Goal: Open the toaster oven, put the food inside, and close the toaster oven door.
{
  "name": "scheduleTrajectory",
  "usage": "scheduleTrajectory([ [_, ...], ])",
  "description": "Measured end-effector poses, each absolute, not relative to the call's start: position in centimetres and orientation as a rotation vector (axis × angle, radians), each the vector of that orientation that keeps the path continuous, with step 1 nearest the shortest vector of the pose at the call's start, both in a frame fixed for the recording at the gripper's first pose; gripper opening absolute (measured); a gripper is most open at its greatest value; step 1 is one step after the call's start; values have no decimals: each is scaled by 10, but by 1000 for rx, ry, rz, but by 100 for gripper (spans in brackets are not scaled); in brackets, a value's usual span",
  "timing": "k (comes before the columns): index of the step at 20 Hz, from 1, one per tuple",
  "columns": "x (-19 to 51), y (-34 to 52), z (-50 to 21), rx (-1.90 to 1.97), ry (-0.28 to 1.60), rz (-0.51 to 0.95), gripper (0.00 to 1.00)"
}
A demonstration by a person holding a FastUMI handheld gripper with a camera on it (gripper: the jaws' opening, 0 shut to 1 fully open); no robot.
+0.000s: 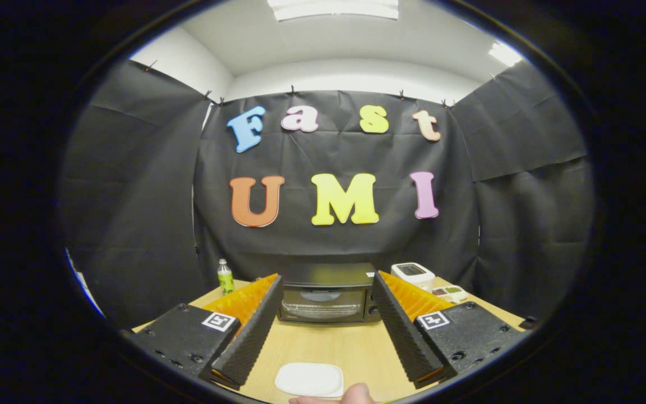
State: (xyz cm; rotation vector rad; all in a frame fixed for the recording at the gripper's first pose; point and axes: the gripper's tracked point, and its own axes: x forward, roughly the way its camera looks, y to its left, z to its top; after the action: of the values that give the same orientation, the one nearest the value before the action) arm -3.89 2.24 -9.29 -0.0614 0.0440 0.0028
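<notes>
A black toaster oven (326,293) stands at the far side of the wooden table (328,348), its glass door closed. My gripper (326,283) is open, its two fingers spread wide, and the oven shows between them, well beyond the tips. A white, flat, rounded plate or pad (309,379) lies on the table close to me, below and between the finger bases. A fingertip of a person's hand (356,394) shows right beside it at the near edge. Nothing is held between the fingers.
A small green bottle (225,276) stands at the table's far left corner. A white device (413,274) and a flat tray with small coloured items (450,292) sit to the right of the oven. Black cloth walls surround the table.
</notes>
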Motion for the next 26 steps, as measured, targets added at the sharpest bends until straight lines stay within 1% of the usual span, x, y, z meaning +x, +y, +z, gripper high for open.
scheduleTrajectory([
  [5,-60,36,-82,-56,44,-12,100],
  [10,-65,49,-91,-111,46,-40,100],
  [13,-65,59,-98,-135,48,-32,100],
  [18,-57,77,-107,-103,65,12,100],
  [26,-31,96,-138,-104,138,-11,100],
])
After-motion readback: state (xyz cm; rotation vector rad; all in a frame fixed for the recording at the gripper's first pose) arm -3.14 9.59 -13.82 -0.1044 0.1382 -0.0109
